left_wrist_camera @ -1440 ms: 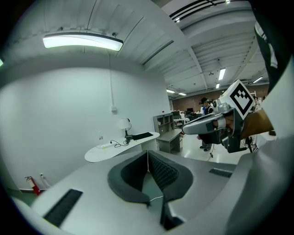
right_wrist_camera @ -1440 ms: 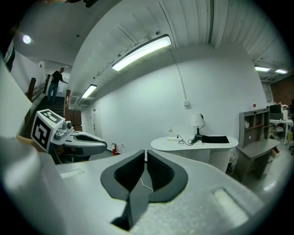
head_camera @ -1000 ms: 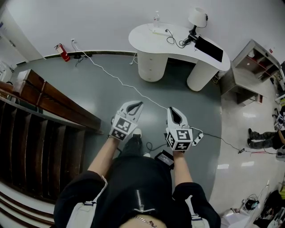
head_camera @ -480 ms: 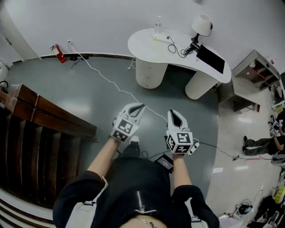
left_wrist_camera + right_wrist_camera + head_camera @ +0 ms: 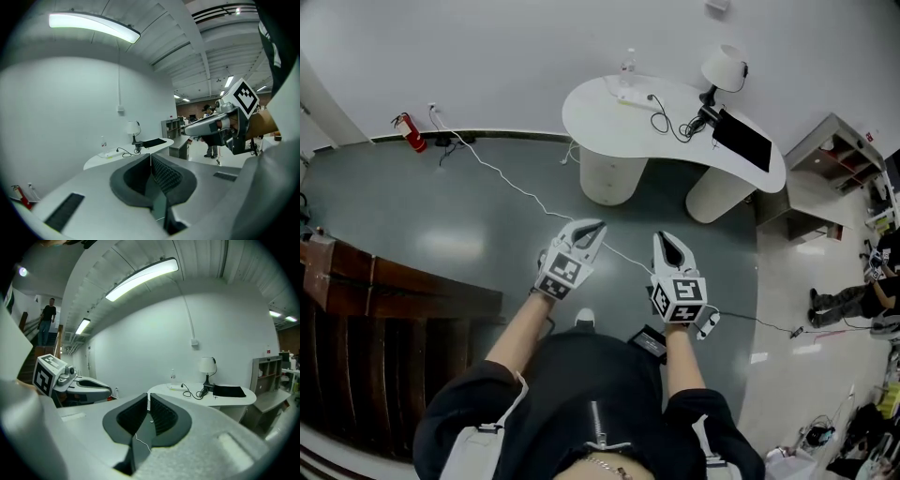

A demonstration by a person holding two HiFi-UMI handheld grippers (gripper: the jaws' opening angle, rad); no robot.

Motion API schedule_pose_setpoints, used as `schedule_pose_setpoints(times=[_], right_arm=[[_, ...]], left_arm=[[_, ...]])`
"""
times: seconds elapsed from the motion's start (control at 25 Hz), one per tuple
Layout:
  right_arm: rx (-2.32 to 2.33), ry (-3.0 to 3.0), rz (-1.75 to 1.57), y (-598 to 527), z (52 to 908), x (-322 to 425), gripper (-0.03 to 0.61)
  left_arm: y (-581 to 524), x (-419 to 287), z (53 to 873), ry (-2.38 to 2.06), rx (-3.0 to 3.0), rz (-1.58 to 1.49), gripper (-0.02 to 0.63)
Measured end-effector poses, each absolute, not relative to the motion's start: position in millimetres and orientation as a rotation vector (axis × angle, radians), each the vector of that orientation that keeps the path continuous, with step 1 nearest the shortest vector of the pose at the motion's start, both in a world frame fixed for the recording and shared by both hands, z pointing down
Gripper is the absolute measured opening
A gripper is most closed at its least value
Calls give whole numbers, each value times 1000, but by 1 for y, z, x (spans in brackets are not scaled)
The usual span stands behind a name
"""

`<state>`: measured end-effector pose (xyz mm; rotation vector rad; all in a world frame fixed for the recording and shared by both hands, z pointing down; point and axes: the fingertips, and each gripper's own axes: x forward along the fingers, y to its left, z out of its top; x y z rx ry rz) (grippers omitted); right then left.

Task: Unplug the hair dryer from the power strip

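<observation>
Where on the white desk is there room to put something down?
In the head view, the desk's left front is bare, between the power strip and the near edge. A bare strip also runs along the front, below the coiled black cable. The right end is crowded: lamp, cable and black mat sit close together there.

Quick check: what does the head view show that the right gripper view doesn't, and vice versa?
Head view only: the wearer's forearms, another person's legs on the floor at the right edge. Right gripper view only: the ceiling light, a person on the stairs. Both: the white desk, its lamp and power strip, the left gripper.
</observation>
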<state>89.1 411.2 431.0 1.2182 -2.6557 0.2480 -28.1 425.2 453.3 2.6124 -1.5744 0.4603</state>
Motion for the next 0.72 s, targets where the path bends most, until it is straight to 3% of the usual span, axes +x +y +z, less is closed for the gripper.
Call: schedule_pose_setpoints(times=[0.72], right_arm=[[1272,-2617,286,333,447,67,8]], left_arm=[[349,-62,472,-1531,2605,468,14]])
